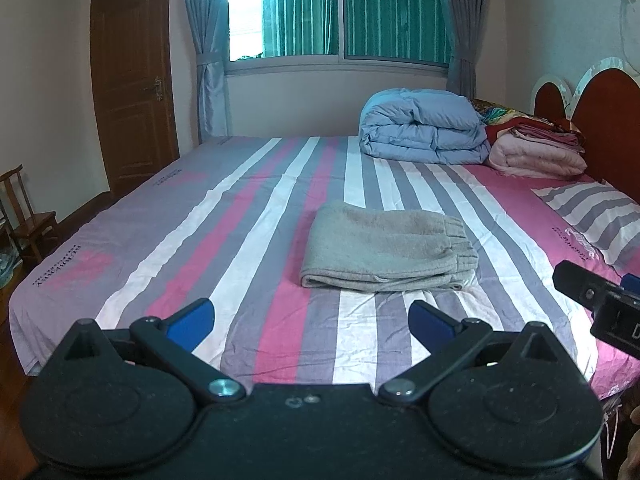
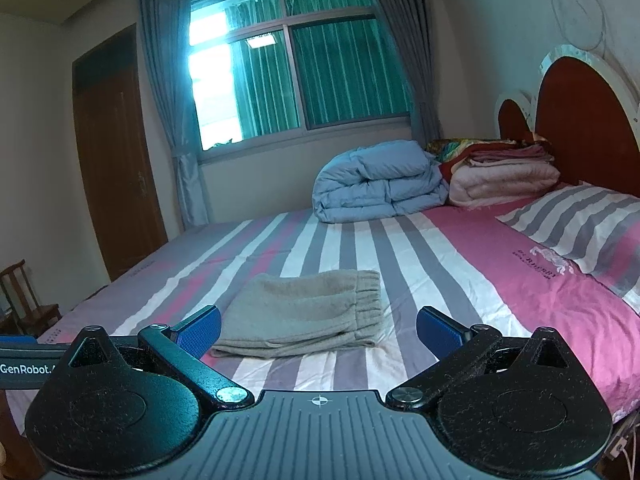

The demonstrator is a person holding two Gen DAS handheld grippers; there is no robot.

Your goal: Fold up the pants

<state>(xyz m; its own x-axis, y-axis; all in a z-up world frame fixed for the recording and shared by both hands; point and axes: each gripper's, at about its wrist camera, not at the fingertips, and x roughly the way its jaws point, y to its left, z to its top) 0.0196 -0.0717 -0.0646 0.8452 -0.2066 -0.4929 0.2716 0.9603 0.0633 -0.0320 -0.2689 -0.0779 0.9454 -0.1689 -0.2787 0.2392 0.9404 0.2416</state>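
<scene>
Grey fleece pants [image 1: 386,246] lie folded into a compact rectangle on the striped bed [image 1: 224,216], the elastic waistband at the right end. My left gripper [image 1: 311,322] hangs open above the near edge of the bed, short of the pants, holding nothing. In the right wrist view the same folded pants [image 2: 306,314] sit just beyond my right gripper [image 2: 319,326], which is open and empty, its blue pads [image 2: 200,330] wide apart. Part of the right gripper's body shows at the right edge of the left wrist view.
A folded blue duvet [image 1: 422,128] and a stack of pink blankets [image 1: 538,150] rest at the far right by the red headboard [image 1: 608,120]. A striped pillow [image 1: 596,216] lies to the right. A wooden chair [image 1: 28,220] and door [image 1: 134,80] stand on the left.
</scene>
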